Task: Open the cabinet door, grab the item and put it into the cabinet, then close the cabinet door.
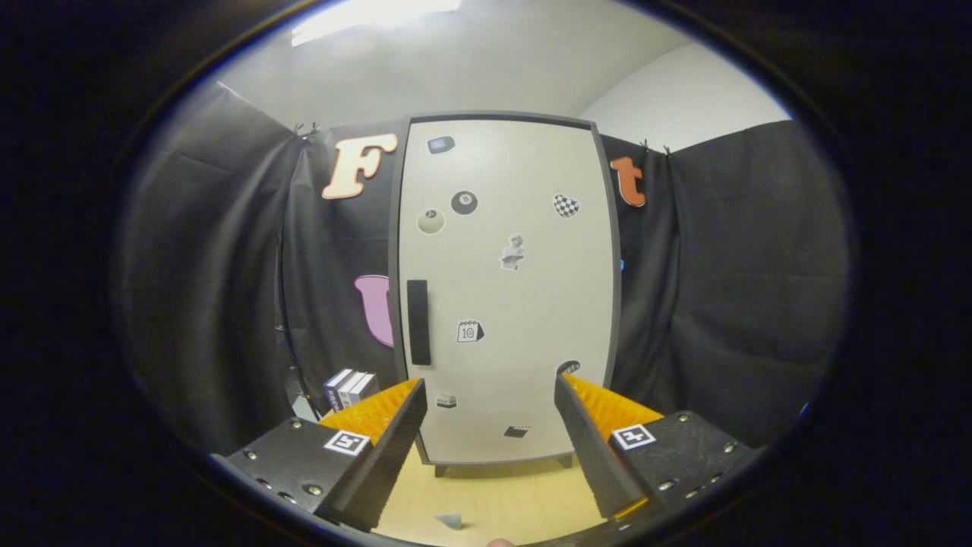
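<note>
The hand-held gripper (490, 425) hangs wide open and empty before the closed cabinet door (505, 289), whose dark handle (418, 322) sits left; small boxes (351, 387) stand beside the cabinet.

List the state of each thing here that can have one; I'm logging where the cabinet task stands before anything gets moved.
Cabinet door: shut, with stickers on its front.
Door handle: untouched, upright by the door's left edge.
Hand-held gripper: open, fingers spread and holding nothing, well short of the door.
Box: standing left of the cabinet, not yet picked up.
</note>
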Demonstrator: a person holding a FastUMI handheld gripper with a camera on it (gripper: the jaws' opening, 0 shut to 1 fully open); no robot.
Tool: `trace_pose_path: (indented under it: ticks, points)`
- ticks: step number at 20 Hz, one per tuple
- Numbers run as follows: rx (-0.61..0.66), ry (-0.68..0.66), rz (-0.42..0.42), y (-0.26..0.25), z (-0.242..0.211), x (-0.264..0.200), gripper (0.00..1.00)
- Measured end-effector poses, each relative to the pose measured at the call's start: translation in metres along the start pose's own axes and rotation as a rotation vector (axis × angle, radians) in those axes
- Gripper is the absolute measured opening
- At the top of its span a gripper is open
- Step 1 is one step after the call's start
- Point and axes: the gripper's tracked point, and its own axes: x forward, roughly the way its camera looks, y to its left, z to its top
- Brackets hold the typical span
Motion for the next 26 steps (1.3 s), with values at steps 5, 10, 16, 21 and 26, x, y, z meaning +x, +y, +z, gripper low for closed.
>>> trace_pose_path:
  ticks: [5, 10, 16, 21, 26]
  points:
    - [0.009, 0.011, 0.012, 0.002, -0.002, 0.002, 1.0]
    - [0.014, 0.008, 0.052, 0.015, -0.004, 0.027, 1.0]
    - [0.07, 0.01, 0.135, 0.055, 0.002, 0.083, 1.0]
    - [0.057, 0.016, 0.175, 0.089, 0.002, 0.137, 1.0]
    - [0.024, 0.038, 0.188, 0.118, -0.009, 0.186, 1.0]
